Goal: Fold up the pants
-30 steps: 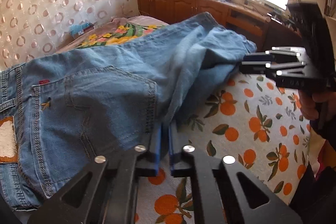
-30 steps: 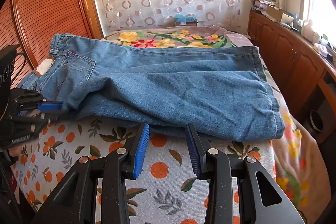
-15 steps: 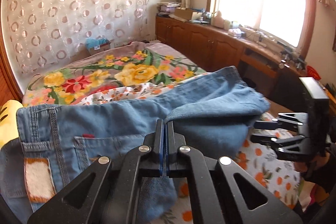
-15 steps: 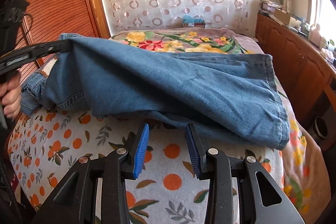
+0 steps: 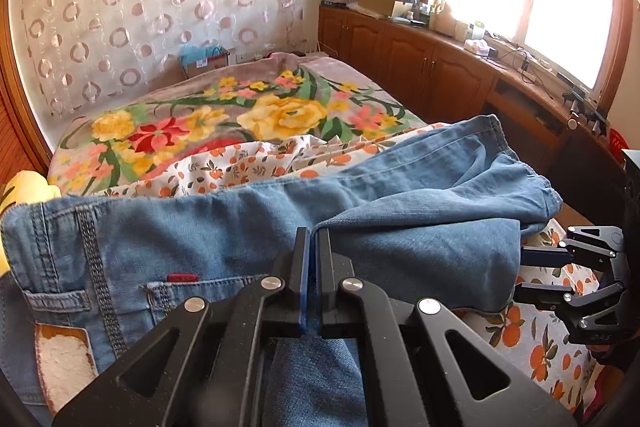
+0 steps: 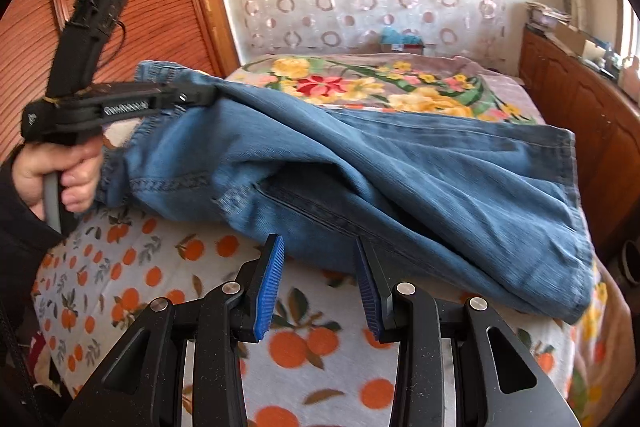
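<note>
Nearest you, your left tongs [image 5: 311, 279] are clamped flat on a fold of the jeans [image 5: 400, 227], with denim running between the blue pads and hanging below them. In the right wrist view the left tongs [image 6: 200, 95] hold that fold raised above the bed [image 6: 500, 83], so one layer sags from the grip down to the fabric lying on the orange-print sheet [image 6: 168, 267]. Your right tongs [image 6: 320, 287] stand apart and empty, their tips just short of the near edge of the jeans.

Judged from this, the lengthwise fold is under way and not yet laid: the raised layer is not flat, the legs are unsmoothed, and any crosswise fold remains.

The hems [image 6: 568, 227] sit near the right edge of the bed, beside the wooden cabinets [image 5: 420, 59]. Beyond the jeans, the flowered blanket [image 5: 240, 115] offers free room up to the curtain [image 5: 140, 7] at the far wall.
</note>
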`<action>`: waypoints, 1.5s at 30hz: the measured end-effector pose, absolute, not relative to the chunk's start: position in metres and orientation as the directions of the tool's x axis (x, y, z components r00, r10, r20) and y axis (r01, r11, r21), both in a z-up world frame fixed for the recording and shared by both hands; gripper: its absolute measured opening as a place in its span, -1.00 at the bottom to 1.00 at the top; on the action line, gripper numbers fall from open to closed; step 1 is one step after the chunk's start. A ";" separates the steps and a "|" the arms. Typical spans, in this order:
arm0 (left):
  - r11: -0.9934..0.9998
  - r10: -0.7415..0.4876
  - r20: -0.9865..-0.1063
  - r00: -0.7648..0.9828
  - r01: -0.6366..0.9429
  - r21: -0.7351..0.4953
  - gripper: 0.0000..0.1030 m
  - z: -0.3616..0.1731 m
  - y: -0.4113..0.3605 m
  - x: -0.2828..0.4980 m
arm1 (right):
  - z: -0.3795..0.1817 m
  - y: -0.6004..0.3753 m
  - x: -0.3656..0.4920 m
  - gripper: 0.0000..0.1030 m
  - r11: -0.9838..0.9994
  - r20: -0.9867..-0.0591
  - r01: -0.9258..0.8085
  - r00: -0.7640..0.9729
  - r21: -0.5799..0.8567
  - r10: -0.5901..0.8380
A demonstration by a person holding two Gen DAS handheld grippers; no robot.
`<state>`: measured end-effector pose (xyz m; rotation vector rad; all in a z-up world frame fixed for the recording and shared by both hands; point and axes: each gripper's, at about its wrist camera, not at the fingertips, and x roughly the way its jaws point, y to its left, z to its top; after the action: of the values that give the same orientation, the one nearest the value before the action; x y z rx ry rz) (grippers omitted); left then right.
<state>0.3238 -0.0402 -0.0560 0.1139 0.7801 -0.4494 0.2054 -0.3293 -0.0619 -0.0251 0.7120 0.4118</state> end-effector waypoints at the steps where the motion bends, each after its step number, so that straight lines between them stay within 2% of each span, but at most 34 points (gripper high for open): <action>1: 0.900 -0.349 -0.703 0.619 0.431 -0.068 -0.96 -0.057 -0.040 0.323 | -0.062 -0.327 0.208 -0.27 0.913 -0.636 -0.389 0.674 0.125 0.375; 10: 0.898 -0.368 -0.699 0.613 0.429 -0.096 -0.91 -0.054 -0.029 0.314 | -0.066 -0.301 0.220 -0.27 0.860 -0.630 -0.484 0.621 0.159 0.466; 16: 0.900 -0.363 -0.695 0.621 0.428 -0.087 -0.91 -0.048 -0.023 0.305 | -0.072 -0.299 0.234 -0.28 0.867 -0.650 -0.482 0.620 0.127 0.440; 18: 0.907 -0.359 -0.689 0.629 0.409 -0.098 -0.89 -0.045 -0.015 0.298 | -0.074 -0.297 0.239 -0.61 0.877 -0.660 -0.466 0.625 0.113 0.417; 20: 0.919 -0.340 -0.686 0.643 0.382 -0.098 -0.76 -0.043 -0.002 0.287 | -0.072 -0.300 0.242 -0.79 0.878 -0.657 -0.463 0.627 0.119 0.419; 21: 0.925 -0.329 -0.687 0.647 0.368 -0.096 -0.57 -0.042 0.005 0.280 | -0.071 -0.304 0.240 -0.81 0.872 -0.654 -0.471 0.620 0.132 0.434; 23: 0.930 -0.321 -0.684 0.655 0.354 -0.098 -0.45 -0.043 0.020 0.266 | -0.067 -0.306 0.233 -0.83 0.864 -0.640 -0.484 0.622 0.138 0.451; 24: 0.935 -0.310 -0.684 0.660 0.342 -0.093 -0.33 -0.044 0.030 0.257 | -0.065 -0.309 0.230 -0.83 0.863 -0.635 -0.481 0.622 0.153 0.459; 25: 0.945 -0.285 -0.682 0.674 0.317 -0.081 -0.13 -0.046 0.042 0.246 | -0.063 -0.311 0.226 -0.84 0.862 -0.631 -0.480 0.622 0.162 0.464; 26: 0.951 -0.269 -0.678 0.684 0.299 -0.076 -0.08 -0.046 0.051 0.240 | -0.060 -0.315 0.221 -0.84 0.864 -0.621 -0.476 0.631 0.162 0.464; 30: 0.979 -0.187 -0.666 0.723 0.194 -0.064 -0.06 -0.054 0.090 0.207 | -0.047 -0.329 0.196 -0.85 0.861 -0.568 -0.473 0.663 0.188 0.488; 34: 0.991 -0.113 -0.694 0.711 0.133 -0.025 -0.06 -0.074 0.108 0.195 | -0.050 -0.340 0.176 -0.85 0.863 -0.534 -0.460 0.686 0.207 0.494; 38: 0.995 -0.071 -0.725 0.685 0.100 -0.003 -0.06 -0.092 0.112 0.198 | -0.063 -0.339 0.177 -0.85 0.878 -0.561 -0.438 0.685 0.193 0.465; 41: 0.992 -0.051 -0.717 0.695 0.116 0.042 -0.06 -0.098 0.104 0.201 | -0.074 -0.335 0.179 -0.85 0.891 -0.593 -0.421 0.678 0.171 0.435; 42: 0.992 -0.045 -0.713 0.700 0.113 0.048 -0.12 -0.100 0.104 0.201 | -0.073 -0.333 0.179 -0.85 0.891 -0.598 -0.421 0.673 0.173 0.434; 43: 0.993 -0.051 -0.709 0.704 0.113 0.041 -0.31 -0.099 0.104 0.200 | -0.075 -0.333 0.180 -0.85 0.892 -0.602 -0.416 0.672 0.174 0.431; 44: 0.993 -0.062 -0.705 0.706 0.116 0.029 -0.34 -0.098 0.105 0.200 | -0.075 -0.332 0.182 -0.85 0.894 -0.606 -0.414 0.671 0.172 0.427; 45: 0.993 -0.067 -0.699 0.712 0.116 0.022 -0.52 -0.096 0.106 0.198 | -0.072 -0.330 0.182 -0.85 0.895 -0.606 -0.413 0.673 0.168 0.424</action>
<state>0.1979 0.1060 -0.0963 0.0661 0.7722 -0.1017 0.1815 -0.3302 -0.0720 0.0170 0.6870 0.4714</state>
